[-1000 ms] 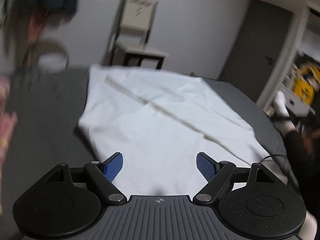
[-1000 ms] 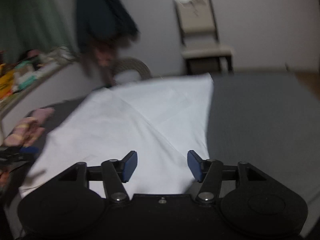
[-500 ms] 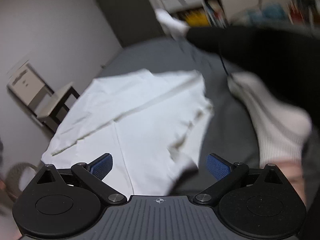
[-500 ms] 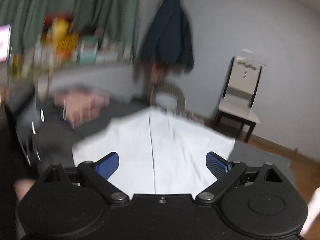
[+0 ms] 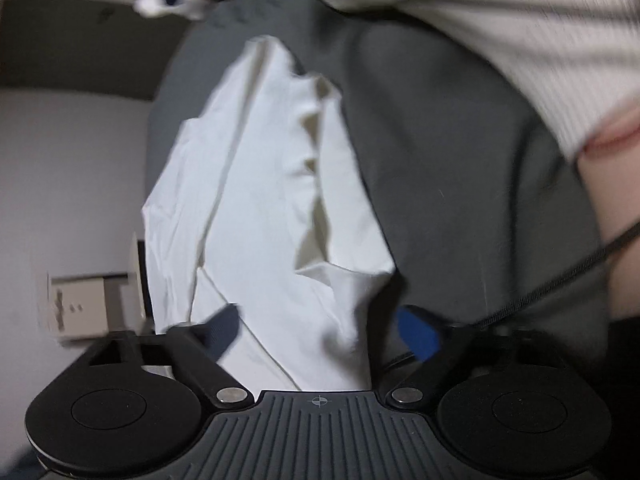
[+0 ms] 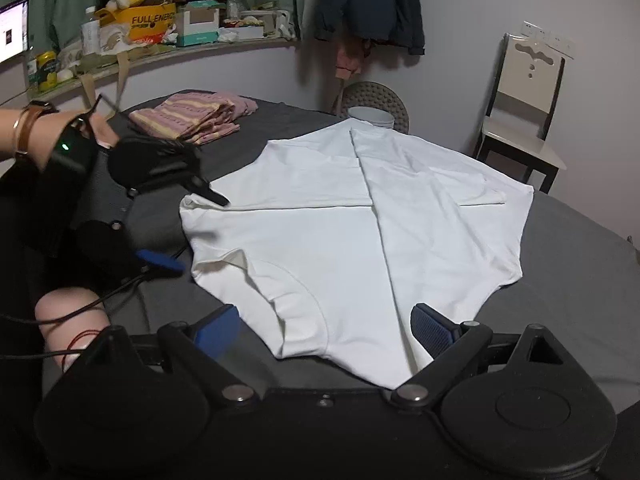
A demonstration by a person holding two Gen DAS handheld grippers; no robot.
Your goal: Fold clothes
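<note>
Grey bed: white shirt spread flat mid-surface. Left gripper released, jaws straddling its left edge. Right gripper released at near edge.

Shirt flat on bed; folded clothes behind-left.

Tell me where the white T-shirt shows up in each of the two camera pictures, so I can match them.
Left wrist view: the white T-shirt runs up the middle, bunched, from between the open left gripper.
Right wrist view: it lies spread across the centre, beyond the open right gripper.
Shared landmark: the grey bed cover under it.
</note>
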